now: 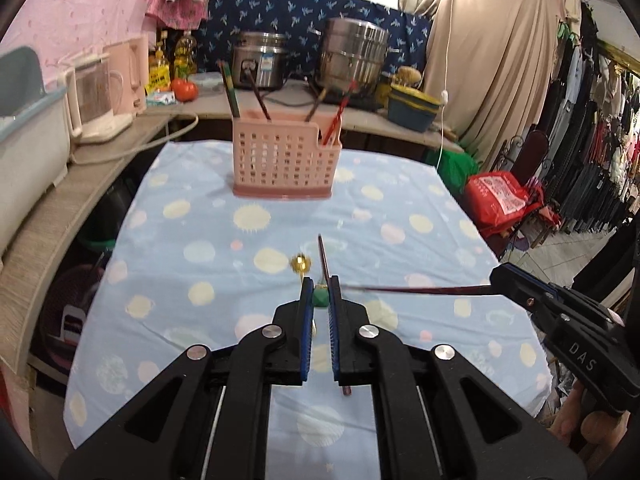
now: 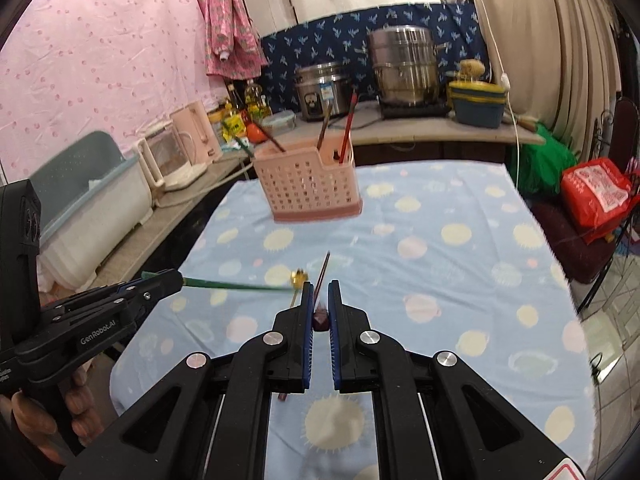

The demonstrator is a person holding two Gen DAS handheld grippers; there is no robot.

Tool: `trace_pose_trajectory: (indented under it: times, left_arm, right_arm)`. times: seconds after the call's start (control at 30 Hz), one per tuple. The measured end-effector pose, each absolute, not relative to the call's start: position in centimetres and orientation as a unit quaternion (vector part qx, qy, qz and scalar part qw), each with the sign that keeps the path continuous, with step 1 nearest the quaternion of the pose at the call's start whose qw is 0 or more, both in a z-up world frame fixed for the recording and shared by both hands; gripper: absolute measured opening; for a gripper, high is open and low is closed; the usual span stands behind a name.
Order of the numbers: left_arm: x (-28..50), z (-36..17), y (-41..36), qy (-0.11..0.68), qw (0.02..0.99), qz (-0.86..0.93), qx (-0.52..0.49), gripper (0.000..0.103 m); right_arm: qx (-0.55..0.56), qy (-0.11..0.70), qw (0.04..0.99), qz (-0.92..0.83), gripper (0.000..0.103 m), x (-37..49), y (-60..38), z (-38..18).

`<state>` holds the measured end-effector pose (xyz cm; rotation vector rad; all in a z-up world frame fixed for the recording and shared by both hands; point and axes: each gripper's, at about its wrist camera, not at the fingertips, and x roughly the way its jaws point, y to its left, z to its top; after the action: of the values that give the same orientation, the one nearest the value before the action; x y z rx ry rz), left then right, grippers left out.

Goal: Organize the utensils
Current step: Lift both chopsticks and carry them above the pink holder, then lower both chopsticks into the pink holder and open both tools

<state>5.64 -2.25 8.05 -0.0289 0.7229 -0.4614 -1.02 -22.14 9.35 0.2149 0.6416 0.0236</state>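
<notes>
A pink slotted utensil basket (image 1: 284,160) (image 2: 308,184) stands upright at the far end of the blue spotted tablecloth (image 1: 192,216), with several chopsticks leaning in it. My left gripper (image 1: 320,280) (image 2: 178,278) hangs above the cloth, shut on a green chopstick (image 2: 240,285) that sticks out past its tips. My right gripper (image 2: 320,284) (image 1: 496,278) is beside it, shut on a dark red chopstick (image 2: 323,272) (image 1: 420,290). The two sticks cross near the tips. A small gold ornament (image 1: 300,264) (image 2: 298,278) shows there; whether it rests on the cloth I cannot tell.
Behind the table runs a counter with a rice cooker (image 1: 258,60), a tall steel pot (image 1: 352,56), a tomato (image 1: 185,90) and a pink kettle (image 1: 128,76). A white and blue bin (image 1: 28,132) sits left. A red bag (image 1: 500,200) and hanging clothes are right.
</notes>
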Motion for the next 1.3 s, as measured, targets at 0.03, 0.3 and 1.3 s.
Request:
trace_pose_trajectory:
  times: [0.03, 0.3, 1.3]
  left_arm:
    - [5.9, 8.8, -2.2, 0.343, 0.913, -0.222, -0.013, 0.007]
    - [8.6, 14.1, -1.8, 0.295, 0.931, -0.215, -0.004, 0.007]
    - [30.8, 26.1, -4.6, 0.191, 0.97, -0.149, 0.007, 0.007]
  right_arm:
    - [0.102, 0.308, 0.946, 0.01, 0.007, -0.8, -22.3, 10.1]
    - [0.082, 0.274, 0.958, 0.013, 0.007, 1.4, -23.3, 15.0]
    - [0.071, 0.207, 0.975, 0.021, 0.007, 28.5, -25.2, 26.1]
